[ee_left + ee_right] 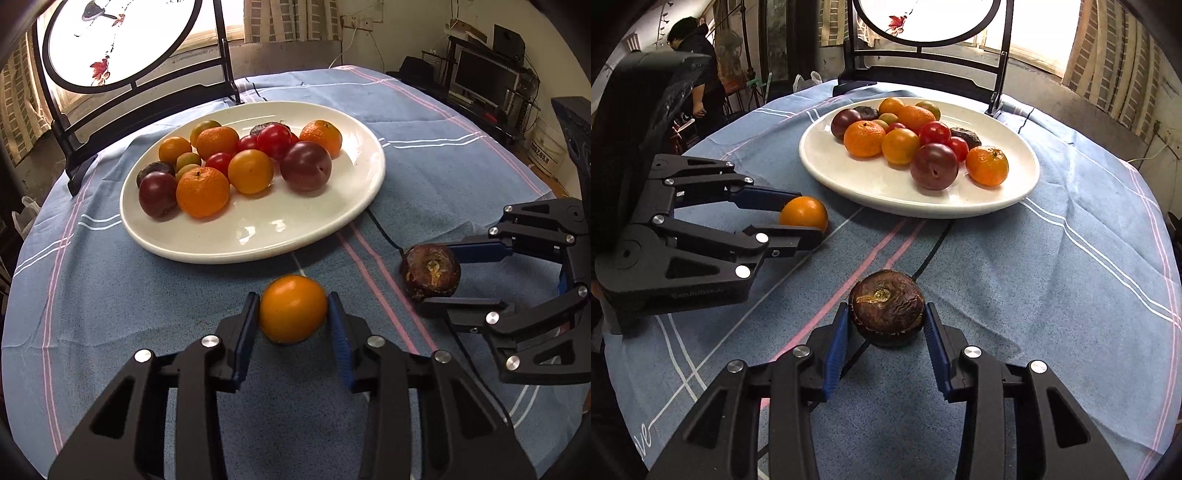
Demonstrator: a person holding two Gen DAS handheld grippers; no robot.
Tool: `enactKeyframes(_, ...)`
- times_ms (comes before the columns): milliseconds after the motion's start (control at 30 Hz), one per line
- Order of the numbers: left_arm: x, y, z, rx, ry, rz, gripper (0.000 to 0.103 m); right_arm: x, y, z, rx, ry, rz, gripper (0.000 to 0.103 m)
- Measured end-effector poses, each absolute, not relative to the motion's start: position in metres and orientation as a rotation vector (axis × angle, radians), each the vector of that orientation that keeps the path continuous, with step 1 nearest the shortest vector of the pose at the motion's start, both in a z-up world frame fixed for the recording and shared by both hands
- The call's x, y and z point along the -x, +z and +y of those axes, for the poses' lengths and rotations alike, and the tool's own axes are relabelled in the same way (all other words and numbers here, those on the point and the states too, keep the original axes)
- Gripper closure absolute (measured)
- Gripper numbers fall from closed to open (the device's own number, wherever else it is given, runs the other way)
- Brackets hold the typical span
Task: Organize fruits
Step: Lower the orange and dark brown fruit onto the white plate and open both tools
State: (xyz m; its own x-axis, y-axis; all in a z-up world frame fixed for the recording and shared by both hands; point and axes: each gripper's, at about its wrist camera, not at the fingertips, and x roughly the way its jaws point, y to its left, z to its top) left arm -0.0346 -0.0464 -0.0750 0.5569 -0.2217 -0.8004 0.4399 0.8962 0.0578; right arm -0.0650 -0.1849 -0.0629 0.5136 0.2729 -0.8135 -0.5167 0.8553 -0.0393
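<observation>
Two grippers' jaws pinching fruit: left gripper (293, 308) an orange fruit (293, 308), right gripper (886, 319) a wrinkled brown fruit (886, 308).

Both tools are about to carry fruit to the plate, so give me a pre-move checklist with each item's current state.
1. Left tool closed on the smooth round orange fruit: ok.
2. Right tool closed on the wrinkled dark brown fruit: ok.
3. Free room on the white oval ceramic plate, near side: ok.
4. Both fruits lifted off the blue striped tablecloth: cannot tell.
5. Black cable on the cloth clear of the right tool: cannot tell.
</observation>
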Motion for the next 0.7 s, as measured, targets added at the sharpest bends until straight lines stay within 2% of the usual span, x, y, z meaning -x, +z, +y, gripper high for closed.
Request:
enactKeyframes(300, 0.049, -0.039, -0.034, -0.253, -0.396, 0.815, 0.067, 0.068, -0.043, -0.189, 0.303, 0.482, 0.882, 0.063)
enactKeyframes(533, 0.003, 0.016, -0.023, -0.155, -0.286, 0.713, 0.067, 0.039, 0.024, -0.184, 0.262, 0.454, 0.712, 0.063)
enactKeyframes(700, -0.029, 0.027, -0.024, -0.152, -0.209, 0.679, 0.067, 0.001, 0.045, -0.178, 0.209, 0.437, 0.66, 0.063)
